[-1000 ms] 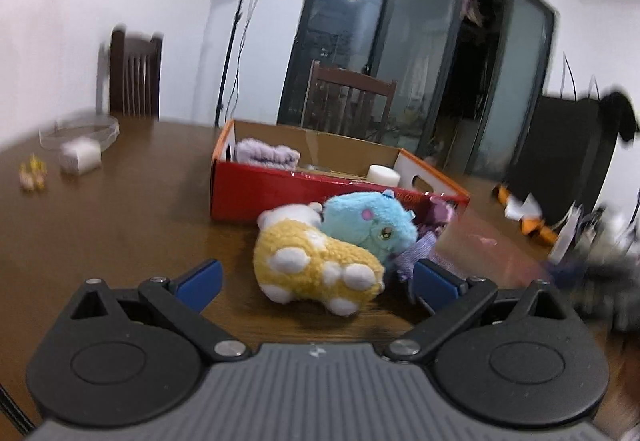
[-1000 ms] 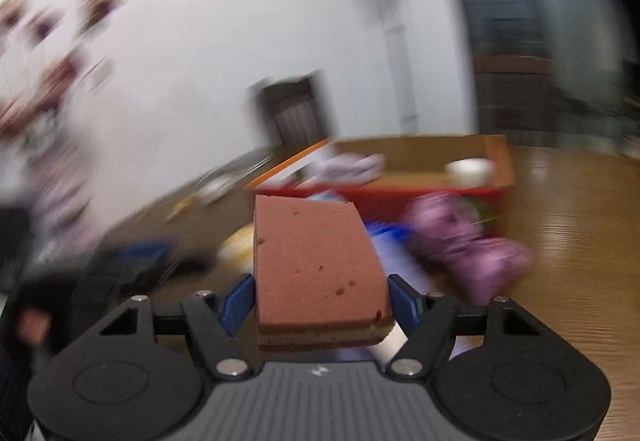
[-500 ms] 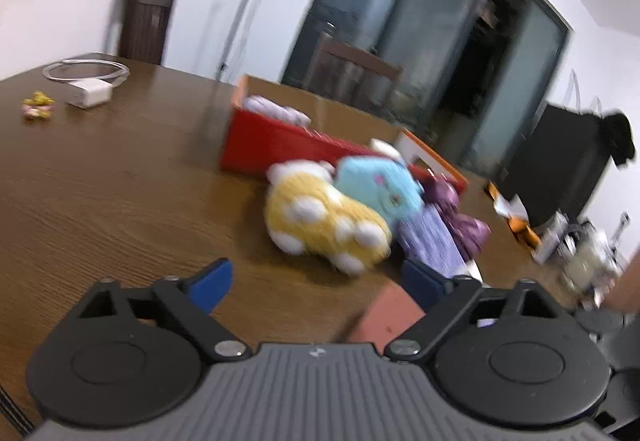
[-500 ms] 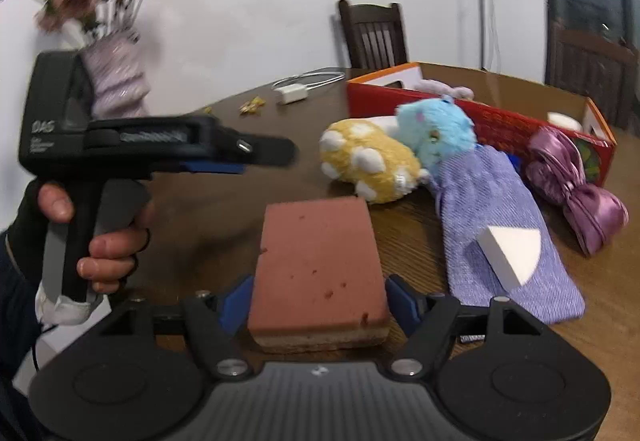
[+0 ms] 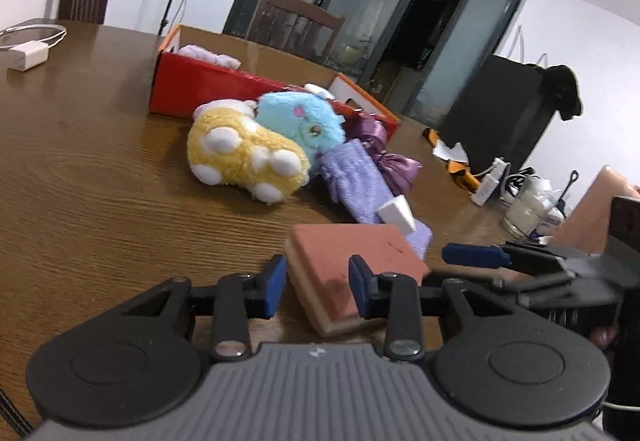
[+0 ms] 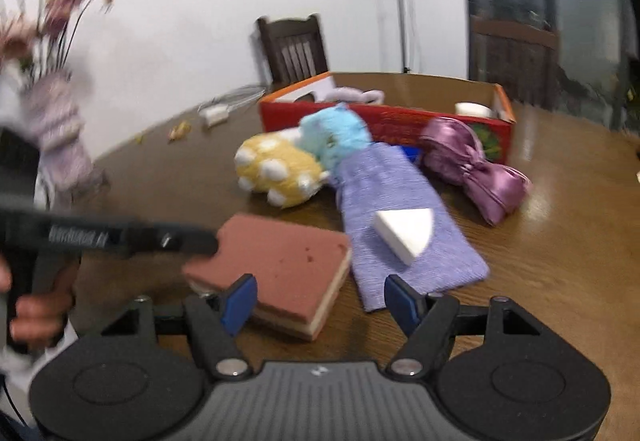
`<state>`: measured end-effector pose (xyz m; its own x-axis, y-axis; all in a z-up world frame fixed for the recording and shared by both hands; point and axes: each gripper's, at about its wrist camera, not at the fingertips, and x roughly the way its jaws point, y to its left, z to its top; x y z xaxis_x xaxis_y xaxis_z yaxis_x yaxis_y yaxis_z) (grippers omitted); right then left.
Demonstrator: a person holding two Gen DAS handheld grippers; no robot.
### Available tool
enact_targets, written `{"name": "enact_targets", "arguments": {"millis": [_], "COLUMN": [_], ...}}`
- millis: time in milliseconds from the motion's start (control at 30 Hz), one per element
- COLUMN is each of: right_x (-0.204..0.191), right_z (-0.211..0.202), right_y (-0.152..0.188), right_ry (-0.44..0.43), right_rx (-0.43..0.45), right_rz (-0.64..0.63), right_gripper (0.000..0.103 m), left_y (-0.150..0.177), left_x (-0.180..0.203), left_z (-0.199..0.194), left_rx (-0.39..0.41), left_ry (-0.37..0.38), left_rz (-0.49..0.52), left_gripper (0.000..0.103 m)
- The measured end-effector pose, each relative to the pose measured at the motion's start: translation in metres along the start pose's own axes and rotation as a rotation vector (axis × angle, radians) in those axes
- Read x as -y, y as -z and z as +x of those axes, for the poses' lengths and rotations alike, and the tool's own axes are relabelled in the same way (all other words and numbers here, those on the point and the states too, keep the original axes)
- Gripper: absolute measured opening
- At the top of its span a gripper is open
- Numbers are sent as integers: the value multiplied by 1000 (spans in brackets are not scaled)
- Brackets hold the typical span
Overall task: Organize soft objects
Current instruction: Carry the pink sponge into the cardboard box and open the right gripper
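Note:
A brick-red sponge with a tan underside is held just above the table. My left gripper is shut on its near corner. In the right wrist view the sponge sits left of my right gripper, which is open and no longer holds it. Beyond lie a yellow plush, a blue plush, a lilac towel with a white wedge sponge on it, and a purple satin bow.
An open red box at the back holds a pale cloth and a white roll. A charger and cable lie far left. A flower vase stands at the left. Chairs surround the wooden table.
The sponge has passed from my right gripper to my left: the left jaws closed on it and the right jaws opened and drew back to the right.

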<state>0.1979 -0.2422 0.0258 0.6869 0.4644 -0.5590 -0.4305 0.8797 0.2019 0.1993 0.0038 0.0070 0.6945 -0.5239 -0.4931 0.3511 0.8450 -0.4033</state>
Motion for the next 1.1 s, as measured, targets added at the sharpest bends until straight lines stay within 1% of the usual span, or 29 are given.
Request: {"name": "enact_targets", "arguments": {"millis": [33, 67, 100, 167, 233, 267, 300, 333, 400, 433, 467, 533, 600, 667, 767, 833, 900, 967, 1033, 1100], "right_x": [4, 9, 12, 17, 19, 20, 21, 22, 27, 27, 26, 22, 17, 20, 35, 50, 67, 89, 110, 129], "right_z": [-2, -4, -3, 4, 14, 19, 24, 28, 35, 35, 36, 31, 23, 16, 15, 24, 35, 51, 71, 92], "right_y": [-1, -1, -2, -4, -6, -6, -6, -5, -3, -3, -5, -12, -24, -44, -80, -108, -135, -158, -176, -187], "right_ry": [-12, -27, -34, -45, -55, -57, -57, -61, -101, -121, -123, -128, -129, -129, -117, -93, -64, -41, -11, 17], "right_rx": [11, 21, 24, 24, 15, 9, 3, -5, -12, -14, -24, -22, 12, 66, 138, 171, 194, 196, 179, 141], "right_rz": [30, 71, 110, 170, 205, 219, 233, 248, 292, 307, 301, 269, 233, 214, 195, 173, 155, 169, 187, 215], "right_gripper": [68, 66, 66, 60, 57, 55, 52, 45, 36, 33, 33, 33, 33, 33, 33, 33, 33, 33, 33, 32], "left_y": [-1, -2, -3, -5, -4, -3, -3, -2, -3, -5, -8, -17, -33, -58, -103, -132, -165, -190, -209, -217], "left_x": [0, -1, -3, -6, -6, -7, -8, -9, -9, -9, -7, -3, 1, 2, 2, 4, 4, 0, -4, -9], "left_z": [-1, -1, 0, 6, 15, 19, 21, 24, 23, 22, 20, 13, 8, 11, 35, 56, 87, 120, 153, 183], "left_rx": [9, 18, 19, 7, -16, -27, -39, -48, -45, -41, -38, -12, 33, 79, 110, 122, 116, 87, 43, 2], "left_ry": [11, 19, 31, 41, 23, 18, 22, 42, 39, 39, 33, 31, 48, 86, 125, 121, 117, 117, 113, 94], "left_rz": [-11, -33, -55, -81, -90, -95, -99, -108, -106, -102, -101, -81, -60, -40, -28, -9, 4, -25, -54, -70], "left_gripper": [39, 45, 48, 48, 48, 47, 40, 38, 36, 35, 32, 32, 32, 32, 32, 30, 30, 30, 30, 30]}}
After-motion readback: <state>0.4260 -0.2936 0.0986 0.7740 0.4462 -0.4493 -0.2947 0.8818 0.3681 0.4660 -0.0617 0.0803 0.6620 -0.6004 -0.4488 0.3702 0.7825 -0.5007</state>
